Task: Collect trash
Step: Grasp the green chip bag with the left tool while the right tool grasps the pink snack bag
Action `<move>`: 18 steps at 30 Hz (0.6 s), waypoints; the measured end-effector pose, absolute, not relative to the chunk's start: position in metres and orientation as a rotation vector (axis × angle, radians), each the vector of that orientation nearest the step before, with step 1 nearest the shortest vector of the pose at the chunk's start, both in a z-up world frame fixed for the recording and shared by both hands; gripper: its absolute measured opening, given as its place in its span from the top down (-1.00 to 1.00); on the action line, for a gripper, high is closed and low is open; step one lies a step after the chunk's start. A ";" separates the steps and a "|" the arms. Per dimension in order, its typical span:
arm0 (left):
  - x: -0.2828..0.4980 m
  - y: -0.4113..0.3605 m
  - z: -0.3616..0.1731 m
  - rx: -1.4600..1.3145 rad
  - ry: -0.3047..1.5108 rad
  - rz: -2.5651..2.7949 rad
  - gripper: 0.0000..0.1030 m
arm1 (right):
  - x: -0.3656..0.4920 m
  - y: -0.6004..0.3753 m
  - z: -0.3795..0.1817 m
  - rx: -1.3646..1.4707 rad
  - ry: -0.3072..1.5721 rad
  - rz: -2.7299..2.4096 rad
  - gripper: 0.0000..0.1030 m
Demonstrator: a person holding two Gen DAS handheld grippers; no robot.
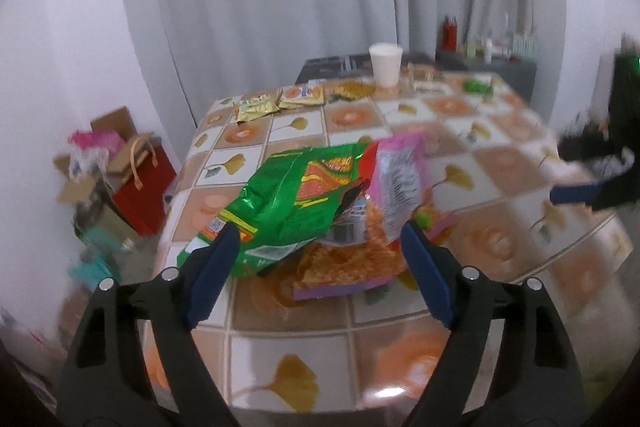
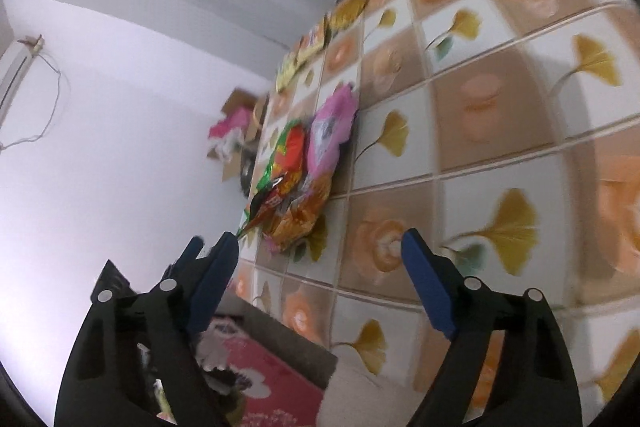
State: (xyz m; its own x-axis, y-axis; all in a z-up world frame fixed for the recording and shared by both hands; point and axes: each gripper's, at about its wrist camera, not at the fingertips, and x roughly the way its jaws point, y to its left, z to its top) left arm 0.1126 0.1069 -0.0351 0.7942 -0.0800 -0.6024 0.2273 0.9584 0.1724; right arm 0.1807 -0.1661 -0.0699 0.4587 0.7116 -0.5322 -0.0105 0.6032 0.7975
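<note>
A pile of empty snack bags lies on the near part of the patterned table [image 1: 360, 315]: a green bag [image 1: 288, 203] on top, a pink bag [image 1: 400, 179] to its right and an orange bag [image 1: 344, 259] under them. My left gripper [image 1: 318, 233] is open, with its blue fingers on either side of the pile's near edge. In the right wrist view the same pile [image 2: 304, 179] shows tilted, ahead and to the left. My right gripper [image 2: 320, 241] is open and empty above the table [image 2: 480, 147]; its blurred finger shows at the right of the left wrist view [image 1: 576, 193].
Several small wrappers [image 1: 280, 103] lie along the table's far edge beside a white paper cup [image 1: 385, 65] and a green wrapper [image 1: 476, 85]. A red gift bag [image 1: 144, 187] and cardboard boxes stand on the floor at the left. A red rug [image 2: 272, 387] lies below the table.
</note>
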 end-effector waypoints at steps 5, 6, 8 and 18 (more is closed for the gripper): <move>0.143 0.102 -0.057 0.366 0.670 -0.133 -0.30 | 0.221 -0.133 -0.087 0.820 1.099 0.556 -0.47; 0.147 0.102 -0.060 0.381 0.674 -0.128 -0.26 | 0.227 -0.128 -0.090 0.820 1.112 0.560 -0.46; 0.154 0.102 -0.067 0.416 0.684 -0.122 -0.16 | 0.240 -0.118 -0.098 0.824 1.149 0.566 -0.42; 0.167 0.104 -0.090 0.451 0.728 -0.166 0.52 | 0.268 -0.086 -0.115 0.799 1.219 0.559 -0.10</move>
State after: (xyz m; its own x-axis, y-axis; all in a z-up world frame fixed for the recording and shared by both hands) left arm 0.1670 0.1041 -0.0901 0.7386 0.0078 -0.6741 0.2998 0.8918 0.3388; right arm 0.2682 -0.0856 -0.1145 0.2695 0.7537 -0.5994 0.0373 0.6138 0.7886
